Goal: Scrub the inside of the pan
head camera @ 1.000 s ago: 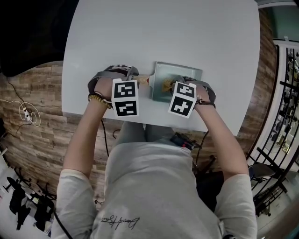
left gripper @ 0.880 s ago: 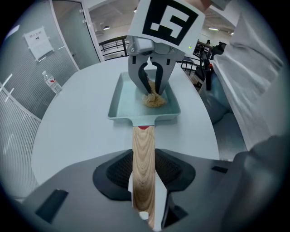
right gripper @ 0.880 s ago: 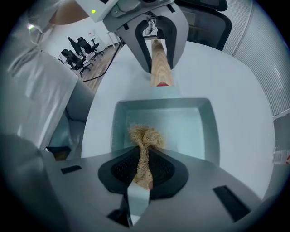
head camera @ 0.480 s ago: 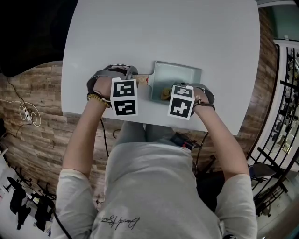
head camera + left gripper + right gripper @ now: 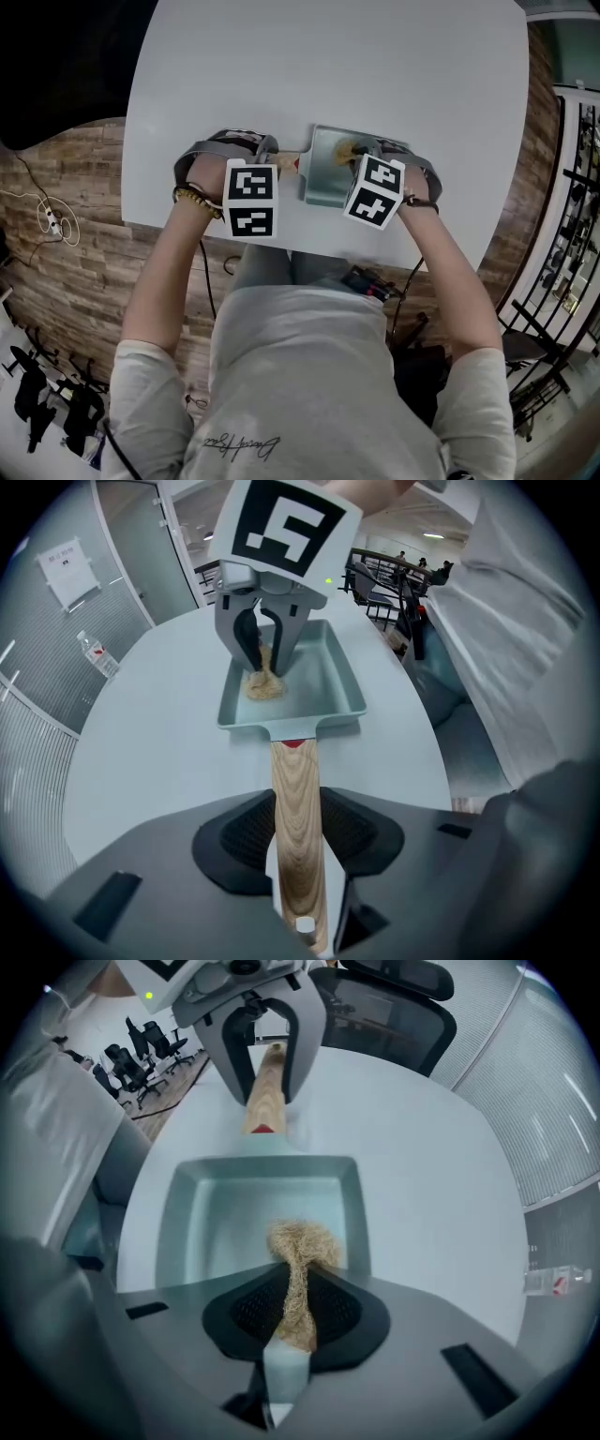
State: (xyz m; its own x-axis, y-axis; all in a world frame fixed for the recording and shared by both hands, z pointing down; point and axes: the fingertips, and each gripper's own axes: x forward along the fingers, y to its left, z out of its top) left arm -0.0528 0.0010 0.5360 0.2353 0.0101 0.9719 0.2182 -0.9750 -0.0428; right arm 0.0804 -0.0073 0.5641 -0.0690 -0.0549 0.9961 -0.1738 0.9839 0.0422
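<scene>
The left gripper [image 5: 298, 878] clamps the wooden handle [image 5: 294, 789], pointing to 9 o'clock in the head view, to steady the pan [image 5: 323, 176] at the 6 o'clock edge of the table [image 5: 328, 66] while the right gripper [image 5: 286, 1335] pinches a fibre scrubber [image 5: 302, 1241] down onto its floor near 12 o'clock

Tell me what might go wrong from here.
The scrubber is pinched only at a thin waist in the right claw, so dragging could pull it free. The left claw holds the wooden handle near its end, so the pan may pivot. It also sits near the edge of the table and could slide off.
</scene>
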